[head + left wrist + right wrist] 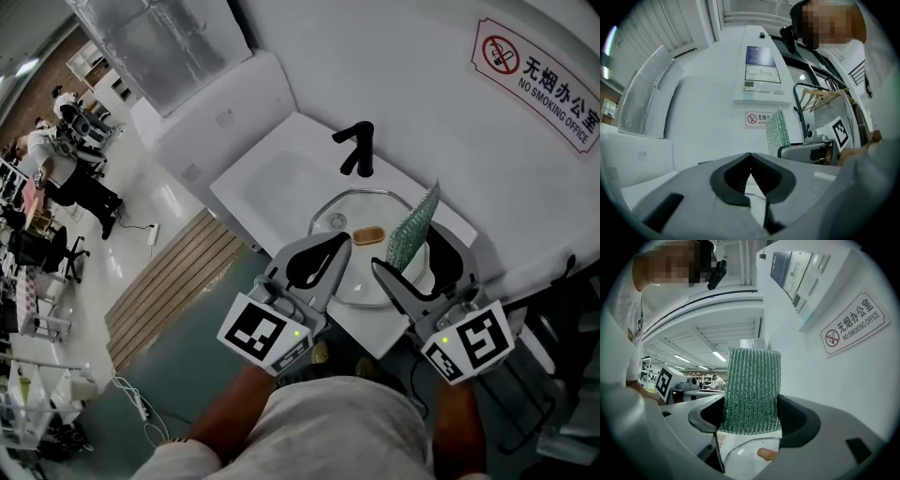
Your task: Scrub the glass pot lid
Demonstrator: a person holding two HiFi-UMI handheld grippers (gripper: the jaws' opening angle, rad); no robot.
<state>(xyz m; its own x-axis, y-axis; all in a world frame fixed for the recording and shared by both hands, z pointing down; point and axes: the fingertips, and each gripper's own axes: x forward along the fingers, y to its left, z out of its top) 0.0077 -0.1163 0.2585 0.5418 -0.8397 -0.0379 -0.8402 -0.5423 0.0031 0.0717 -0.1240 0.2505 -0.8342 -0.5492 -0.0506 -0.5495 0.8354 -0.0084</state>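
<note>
Glass pot lid, round with brown handle, lies flat by faucet.

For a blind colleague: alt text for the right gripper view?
The right gripper clamps an upright green scouring pad in its jaws. Below it is the glass pot lid; a no-smoking sign hangs at right.

The head view looks steeply down from above the person's chest onto the white sink unit, with the left gripper and right gripper close in at its lower edge. Each gripper view sits low behind its own jaws and faces level: the left towards the nearby white wall, the right along it. All three views share the no-smoking sign and the green scouring pad, and each gripper view catches the other gripper at its side.
</note>
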